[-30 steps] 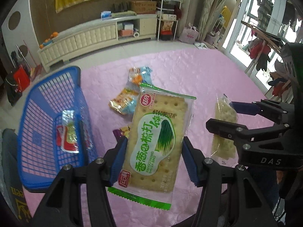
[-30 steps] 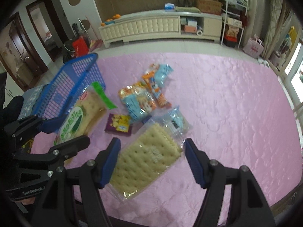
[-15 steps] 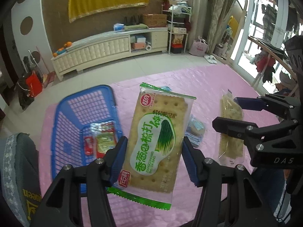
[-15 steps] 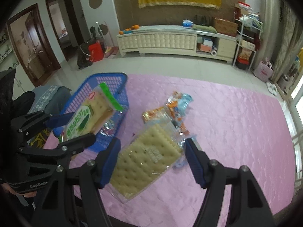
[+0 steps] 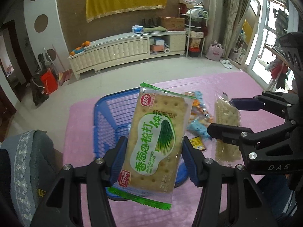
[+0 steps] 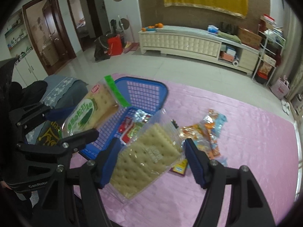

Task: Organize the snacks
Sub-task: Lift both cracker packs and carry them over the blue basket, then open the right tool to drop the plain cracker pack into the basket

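1. Progress looks partial to me: the blue basket [image 6: 144, 92] already holds a few packets, while several loose snacks [image 6: 208, 134] lie on the pink cloth [image 6: 246, 132] at centre right.
2. My left gripper [image 5: 154, 158] clamps the green cracker pack [image 5: 157, 132], frame centre, over the basket.
3. My right gripper [image 6: 151, 160] pinches the clear cracker pack [image 6: 147, 157] at lower centre, just beside the basket's near corner.

Looked alike: left gripper [image 5: 154, 162] and right gripper [image 6: 151, 161], black angular frames with ribbed blue pads [image 5: 118, 160]. Carried silver screws at the joints. Read "DAS" on one housing, "GenRobo" partly on the other.
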Action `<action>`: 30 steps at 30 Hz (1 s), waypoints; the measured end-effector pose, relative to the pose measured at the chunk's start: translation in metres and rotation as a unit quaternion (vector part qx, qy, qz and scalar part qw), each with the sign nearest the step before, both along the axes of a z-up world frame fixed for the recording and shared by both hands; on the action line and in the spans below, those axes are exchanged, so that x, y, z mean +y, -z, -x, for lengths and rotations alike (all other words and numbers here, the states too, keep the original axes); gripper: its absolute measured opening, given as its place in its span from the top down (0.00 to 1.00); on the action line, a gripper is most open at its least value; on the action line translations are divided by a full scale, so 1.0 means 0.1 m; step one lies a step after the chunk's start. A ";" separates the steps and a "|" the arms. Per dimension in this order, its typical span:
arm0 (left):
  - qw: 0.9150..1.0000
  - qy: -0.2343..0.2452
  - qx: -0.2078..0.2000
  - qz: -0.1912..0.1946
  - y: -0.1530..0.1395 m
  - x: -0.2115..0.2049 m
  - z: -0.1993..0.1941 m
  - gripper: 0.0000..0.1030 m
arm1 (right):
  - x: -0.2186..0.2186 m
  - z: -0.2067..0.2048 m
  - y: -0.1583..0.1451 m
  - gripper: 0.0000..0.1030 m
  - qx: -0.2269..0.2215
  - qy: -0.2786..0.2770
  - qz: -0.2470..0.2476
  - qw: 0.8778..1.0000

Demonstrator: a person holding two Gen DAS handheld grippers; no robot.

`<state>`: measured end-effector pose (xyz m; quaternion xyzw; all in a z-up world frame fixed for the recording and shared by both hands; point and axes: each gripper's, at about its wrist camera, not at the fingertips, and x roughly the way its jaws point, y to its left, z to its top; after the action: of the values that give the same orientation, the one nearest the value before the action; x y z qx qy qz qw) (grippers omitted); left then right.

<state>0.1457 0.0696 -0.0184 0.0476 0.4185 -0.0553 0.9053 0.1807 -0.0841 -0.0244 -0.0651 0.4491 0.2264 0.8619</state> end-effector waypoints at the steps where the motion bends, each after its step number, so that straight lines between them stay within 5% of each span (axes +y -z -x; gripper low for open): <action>1: 1.000 -0.005 0.000 -0.002 0.01 0.06 -0.01 0.47 | 0.06 -0.03 0.02 0.30 0.003 -0.003 0.002 1.000; 11: 0.999 -0.037 0.014 0.007 0.19 0.56 -0.10 0.47 | 0.55 -0.22 0.32 0.29 0.030 -0.018 0.025 0.999; 23: 0.998 -0.045 0.032 0.020 0.31 0.66 -0.18 0.47 | 0.76 -0.29 0.57 0.29 0.054 -0.014 0.055 0.997; 30: 0.998 -0.044 0.032 0.017 0.30 0.67 -0.17 0.47 | 0.75 -0.27 0.60 0.14 0.068 0.000 0.060 0.996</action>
<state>0.1631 0.1369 -0.0483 0.0121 0.4481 -0.0243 0.8936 0.2075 -0.0090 -0.0849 -0.1014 0.5195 0.2031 0.8238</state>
